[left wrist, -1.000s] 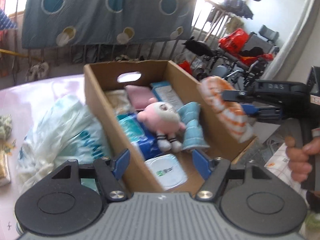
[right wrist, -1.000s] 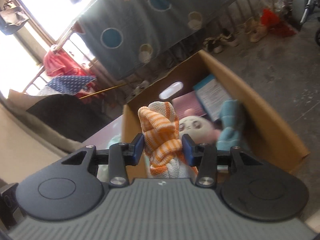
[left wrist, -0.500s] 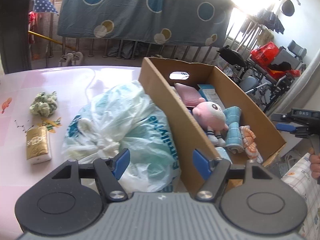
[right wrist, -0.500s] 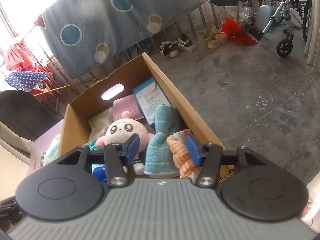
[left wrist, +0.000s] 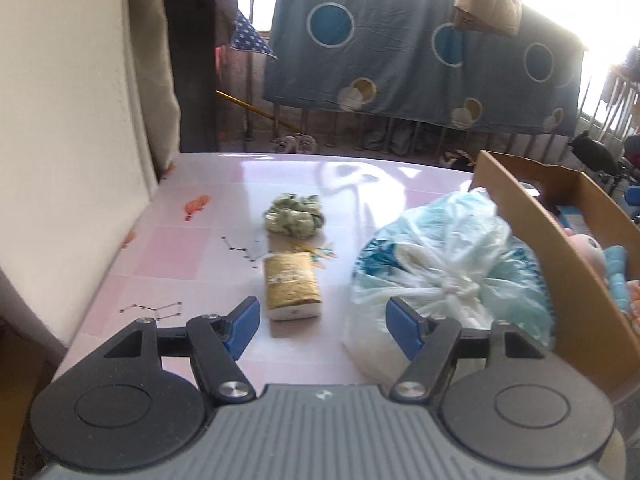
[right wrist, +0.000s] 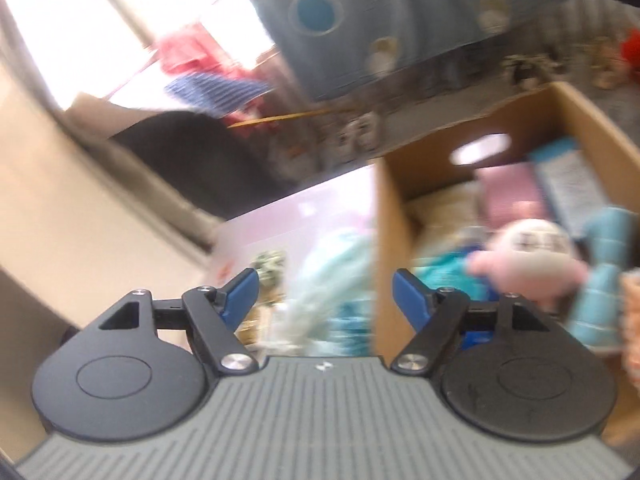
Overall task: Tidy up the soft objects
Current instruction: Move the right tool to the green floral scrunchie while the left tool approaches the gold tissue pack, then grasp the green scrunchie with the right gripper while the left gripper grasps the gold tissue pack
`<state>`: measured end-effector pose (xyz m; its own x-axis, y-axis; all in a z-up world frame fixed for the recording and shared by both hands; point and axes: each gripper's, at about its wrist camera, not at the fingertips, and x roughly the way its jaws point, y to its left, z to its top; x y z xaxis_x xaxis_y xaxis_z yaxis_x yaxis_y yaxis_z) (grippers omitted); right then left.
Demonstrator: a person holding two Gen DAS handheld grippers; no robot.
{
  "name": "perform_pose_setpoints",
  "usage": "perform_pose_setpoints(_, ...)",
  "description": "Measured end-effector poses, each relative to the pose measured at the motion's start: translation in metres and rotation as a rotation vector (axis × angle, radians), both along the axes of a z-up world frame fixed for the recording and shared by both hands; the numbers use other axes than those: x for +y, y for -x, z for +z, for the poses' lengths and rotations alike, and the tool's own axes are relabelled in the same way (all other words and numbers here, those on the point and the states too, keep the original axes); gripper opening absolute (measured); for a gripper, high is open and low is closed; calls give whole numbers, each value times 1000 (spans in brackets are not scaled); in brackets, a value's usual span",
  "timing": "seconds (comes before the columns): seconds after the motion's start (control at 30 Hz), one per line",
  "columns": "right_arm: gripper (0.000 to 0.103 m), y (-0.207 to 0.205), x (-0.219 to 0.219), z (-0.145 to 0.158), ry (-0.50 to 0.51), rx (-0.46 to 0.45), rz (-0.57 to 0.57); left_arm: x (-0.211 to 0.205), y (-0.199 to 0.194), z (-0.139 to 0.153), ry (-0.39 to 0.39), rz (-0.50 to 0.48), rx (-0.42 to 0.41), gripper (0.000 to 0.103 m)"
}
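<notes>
Pink tiles cover the tabletop [left wrist: 192,248], where a green scrunched cloth [left wrist: 294,216] and a gold-wrapped pack [left wrist: 292,290] wait mid-surface for sorting, a knotted plastic bag [left wrist: 448,276] against the cardboard box [left wrist: 560,256] at the right edge. Left tongs [left wrist: 322,328] hover released and empty over the pack (likely the next pick). Right tongs [right wrist: 324,300], jaws just opened with nothing between them, leave the orange striped cloth [right wrist: 632,320] in the box beside the pink plush [right wrist: 528,256].

Left gripper [left wrist: 323,326]: tilted downward over the near edge of the pink table [left wrist: 192,248], toward its left side. Blue-padded jaws stand apart; nothing lies between them and the pads press on nothing.

Right gripper [right wrist: 323,298]: also tilted downward, above the table's near right corner. Jaws stand wide, having just been opening, and nothing is between them. This view is blurred. No hand or sleeve shows in either view.
</notes>
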<state>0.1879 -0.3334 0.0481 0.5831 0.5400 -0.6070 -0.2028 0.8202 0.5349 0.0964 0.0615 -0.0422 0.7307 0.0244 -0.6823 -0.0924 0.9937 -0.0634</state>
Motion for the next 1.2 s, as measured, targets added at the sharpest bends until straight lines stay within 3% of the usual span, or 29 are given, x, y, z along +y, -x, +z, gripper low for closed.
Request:
perform_pose_setpoints(0.17,78,-35,86,-3,-2,23,187,22,5,-13,-65,23,-25,70)
perform_pose_setpoints(0.33,78,-75,166,-24,47,114,297,31,-14,-34,-13,19,6,70)
perform_pose_setpoints(0.6,78,-152,259,-70,97,222,398,46,-76,-65,79,47,90,74)
perform_pose_setpoints(0.87,78,-221,309,-137,143,292,385,48,-117,-93,119,42,167,75)
perform_pose_setpoints(1.13,78,-243,336,-188,190,332,379,41,-125,-108,103,34,210,67)
perform_pose_setpoints(1.2,75,-242,342,-194,210,333,396,39,-124,-108,83,33,211,60)
